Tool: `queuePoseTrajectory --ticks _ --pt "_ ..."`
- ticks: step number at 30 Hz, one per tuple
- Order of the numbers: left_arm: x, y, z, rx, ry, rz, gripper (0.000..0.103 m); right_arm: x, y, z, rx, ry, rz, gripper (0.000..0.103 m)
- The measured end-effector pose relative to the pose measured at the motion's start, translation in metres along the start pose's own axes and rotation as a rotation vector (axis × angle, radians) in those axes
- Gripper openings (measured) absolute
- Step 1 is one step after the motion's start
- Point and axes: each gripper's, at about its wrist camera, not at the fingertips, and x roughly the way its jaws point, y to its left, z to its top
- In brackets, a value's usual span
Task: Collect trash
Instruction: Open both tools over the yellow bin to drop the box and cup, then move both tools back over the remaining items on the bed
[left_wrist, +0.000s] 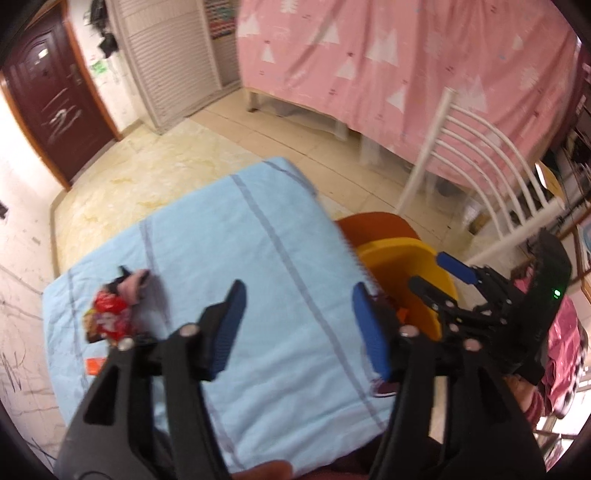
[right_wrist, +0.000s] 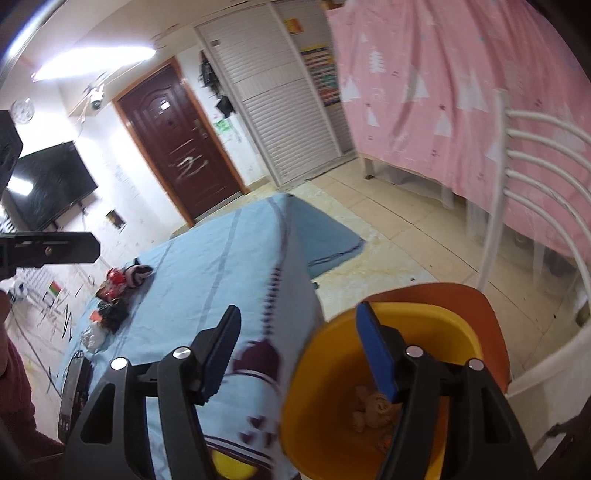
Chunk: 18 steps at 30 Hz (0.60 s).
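Observation:
A table under a light blue cloth (left_wrist: 229, 236) holds trash at its far left: a red snack wrapper (left_wrist: 109, 314), a pink crumpled piece (left_wrist: 135, 282) and a small orange scrap (left_wrist: 93, 365). My left gripper (left_wrist: 299, 325) is open and empty above the cloth. My right gripper (right_wrist: 299, 350) is open and empty over the rim of a yellow bin (right_wrist: 424, 325) that holds crumpled tan trash (right_wrist: 373, 408). The bin (left_wrist: 402, 254) stands on an orange chair seat (right_wrist: 461, 295). The right gripper (left_wrist: 439, 273) also shows in the left wrist view. The trash pile (right_wrist: 116, 284) shows in the right wrist view too.
A white chair back (left_wrist: 476, 173) rises right of the bin. A pink bed sheet (left_wrist: 388, 62) hangs behind. A dark phone-like object (right_wrist: 74, 391) and white crumpled paper (right_wrist: 92, 336) lie near the table's left edge. A brown door (right_wrist: 177, 144) stands beyond.

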Motion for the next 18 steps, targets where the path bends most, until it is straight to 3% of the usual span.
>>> queuePoseTrajectory --ticks 7,18 --pt "-0.015 0.070 -0.008 -0.098 -0.013 0.067 0.060 0.016 0.049 0.010 -0.085 0.023 0.066 0.070" --pt "-0.043 0.145 -0.026 -0.205 -0.060 0.118 0.062 0.040 0.115 0.018 -0.187 0.063 0.149 0.075"
